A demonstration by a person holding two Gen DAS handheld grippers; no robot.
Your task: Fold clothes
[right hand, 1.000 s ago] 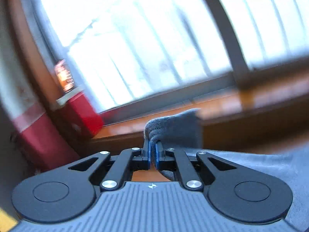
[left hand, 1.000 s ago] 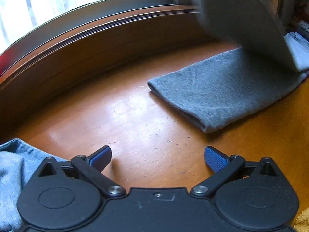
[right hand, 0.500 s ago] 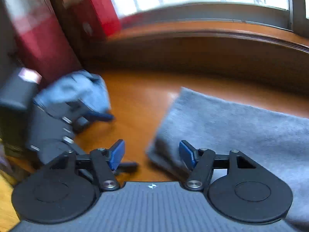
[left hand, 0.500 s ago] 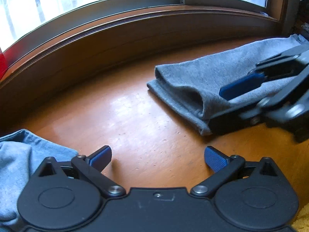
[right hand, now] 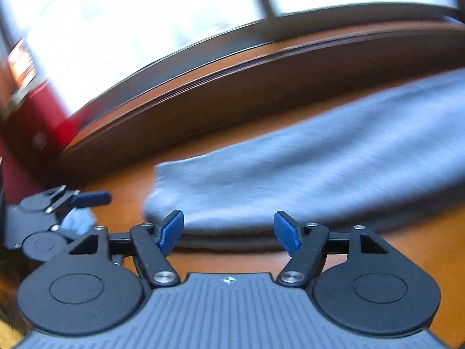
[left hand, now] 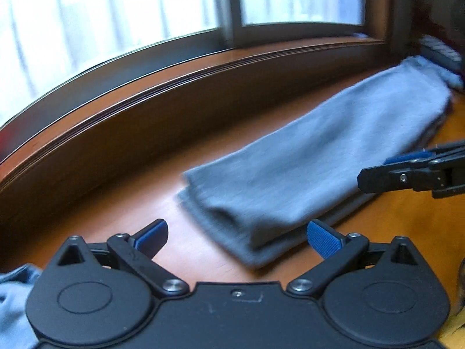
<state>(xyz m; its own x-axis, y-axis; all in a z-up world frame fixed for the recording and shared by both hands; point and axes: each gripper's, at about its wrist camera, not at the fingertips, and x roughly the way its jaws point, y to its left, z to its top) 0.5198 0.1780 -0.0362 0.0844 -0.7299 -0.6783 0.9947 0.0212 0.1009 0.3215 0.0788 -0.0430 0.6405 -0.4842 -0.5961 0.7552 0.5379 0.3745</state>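
Released since half a second ago, the grey garment [left hand: 314,163] is now seen lying folded on the wooden bench [left hand: 203,256], and the right tool [right hand: 229,229] has been drawn back off it to the near edge. Both views are smeared by motion. From the right wrist view, the right tool's blue pads are held apart with nothing between them, and the doubled end of the grey garment [right hand: 290,180] is framed just beyond the tips. The left tool [left hand: 237,234] is likewise spread wide and empty, poised low over the bench with the garment's near folded corner lying just ahead of its right pad. The right tool [left hand: 412,171] is seen from the side in the left wrist view, at the garment's near edge; contact cannot be judged. A light blue cloth [left hand: 11,296] is glimpsed at the lower left, behind the left tool's body. The window [left hand: 116,17] is run along the back above a raised wooden sill.
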